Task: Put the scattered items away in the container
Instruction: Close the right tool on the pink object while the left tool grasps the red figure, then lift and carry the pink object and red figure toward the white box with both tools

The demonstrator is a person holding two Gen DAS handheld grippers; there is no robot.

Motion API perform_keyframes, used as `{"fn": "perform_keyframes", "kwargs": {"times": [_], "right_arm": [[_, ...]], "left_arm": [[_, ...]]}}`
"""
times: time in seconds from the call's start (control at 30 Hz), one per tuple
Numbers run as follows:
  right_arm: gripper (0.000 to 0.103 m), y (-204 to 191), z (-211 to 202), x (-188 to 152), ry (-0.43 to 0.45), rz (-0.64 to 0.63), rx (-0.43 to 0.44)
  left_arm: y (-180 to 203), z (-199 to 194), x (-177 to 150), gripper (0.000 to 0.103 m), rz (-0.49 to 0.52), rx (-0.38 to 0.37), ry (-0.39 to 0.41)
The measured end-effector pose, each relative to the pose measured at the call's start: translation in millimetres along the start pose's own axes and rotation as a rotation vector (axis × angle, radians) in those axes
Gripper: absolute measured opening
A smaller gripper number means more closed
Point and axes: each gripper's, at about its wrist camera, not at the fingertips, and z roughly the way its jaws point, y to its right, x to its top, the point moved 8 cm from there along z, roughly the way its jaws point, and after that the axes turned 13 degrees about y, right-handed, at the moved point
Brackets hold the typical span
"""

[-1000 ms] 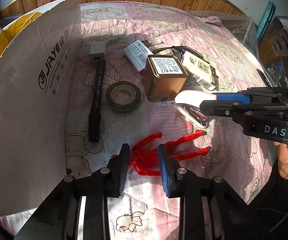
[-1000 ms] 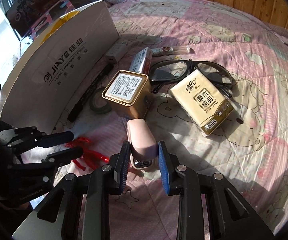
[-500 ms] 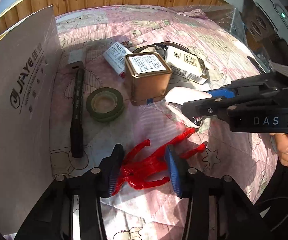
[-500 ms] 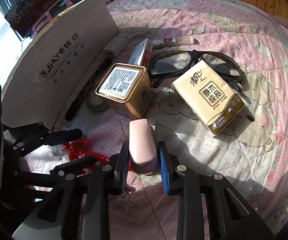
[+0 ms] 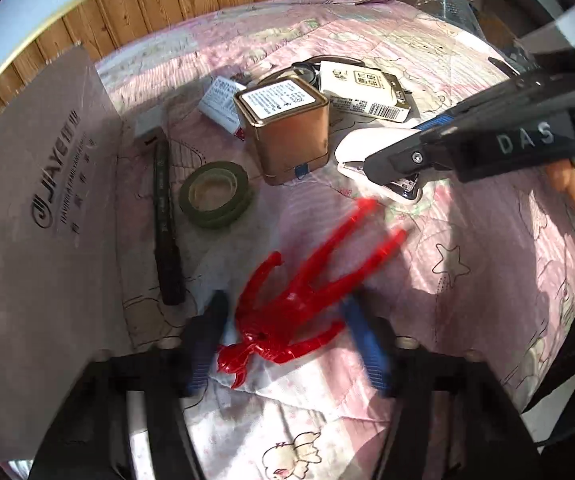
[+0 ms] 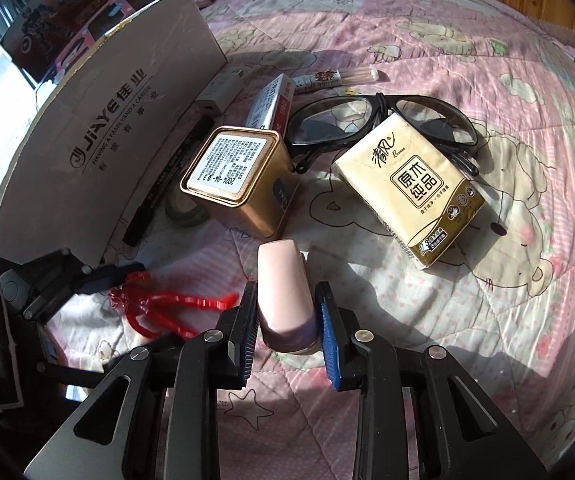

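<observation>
Nearest the right wrist camera, the right gripper [image 6: 285, 326] brackets the rear of a pink stapler [image 6: 283, 280]. The left pad sits against its side, while the blue pad on the other side looks just short of contact, so the hold reads as closing rather than firmly clamped. If the gripper lifts on so little bite, the smooth rounded shell could pivot or slide out, nose first, onto the quilt [image 6: 467, 300].

In the left wrist view, the left gripper [image 5: 287, 344] stands wide apart with its fingers straddling a red plastic clip [image 5: 287, 304] that lies flat on the bedding. The blur leaves it unclear whether either pad touches it. The clip is thin and springy with splayed prongs; closing on a prong instead of the body would likely flick it away or snag the fabric.

Beyond both tools stands a gold tin [image 6: 239, 184], very close to the stapler's nose, so a forward nudge could knock it. A roll of green tape [image 5: 215, 194] and a black marker [image 5: 165, 224] lie toward the cardboard box [image 6: 99, 128], the container, which stands at the left edge of the clutter. Farther off rest a tissue pack [image 6: 407, 196] and black glasses [image 6: 367, 120], still outside the box
</observation>
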Motion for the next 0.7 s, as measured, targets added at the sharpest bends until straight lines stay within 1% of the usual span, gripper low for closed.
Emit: {"fn": "perform_keyframes", "kwargs": {"times": [0.07,0.13,0.17,0.23,0.27,0.3,0.33,0.37,0.4,0.43,0.47,0.5,0.53,0.63,0.7], "right_arm": [[0.03,1,0,1,0.0,0.012,0.007],[0.032,3,2,1,0.001,0.018,0.004],[0.037,4,3,1,-0.001,0.02,-0.001],[0.038,4,7,0,-0.01,0.021,0.0],[0.038,2,9,-1,-0.013,0.017,0.002],[0.035,1,9,-2,-0.01,0.009,0.001],[0.03,0,9,-1,-0.005,0.003,0.001],[0.028,-1,8,-1,0.0,-0.002,0.0],[0.028,-1,7,0,0.004,-0.009,-0.007],[0.028,1,5,0,0.007,-0.009,-0.012],[0.028,2,3,1,0.01,0.001,-0.007],[0.028,4,1,1,0.014,0.013,-0.002],[0.028,5,-1,1,0.019,0.02,-0.003],[0.028,8,-6,2,0.032,0.033,-0.011],[0.028,9,-8,2,0.035,0.037,-0.019]], "left_arm": [[-11,-4,6,0.053,-0.15,-0.033,-0.006],[-19,-7,5,0.053,-0.23,-0.052,-0.024],[-22,-8,4,0.053,-0.253,-0.051,-0.026],[-26,-9,4,0.055,-0.273,-0.04,-0.018],[-25,-8,6,0.057,-0.268,-0.034,-0.014],[-22,-6,8,0.058,-0.252,-0.035,-0.005],[-17,-4,10,0.059,-0.222,-0.036,0.002],[-14,-3,11,0.057,-0.177,-0.011,0.007],[-13,-2,11,0.05,-0.139,0.018,0.011],[-12,-4,11,0.047,-0.135,0.019,0.007],[-14,-8,12,0.044,-0.159,0.005,0.002],[-17,-12,12,0.034,-0.189,-0.009,0.0],[-19,-17,13,0.029,-0.21,-0.021,-0.002],[-25,-30,10,0.019,-0.249,-0.03,-0.01],[-27,-36,5,0.019,-0.276,-0.036,-0.018]]}}
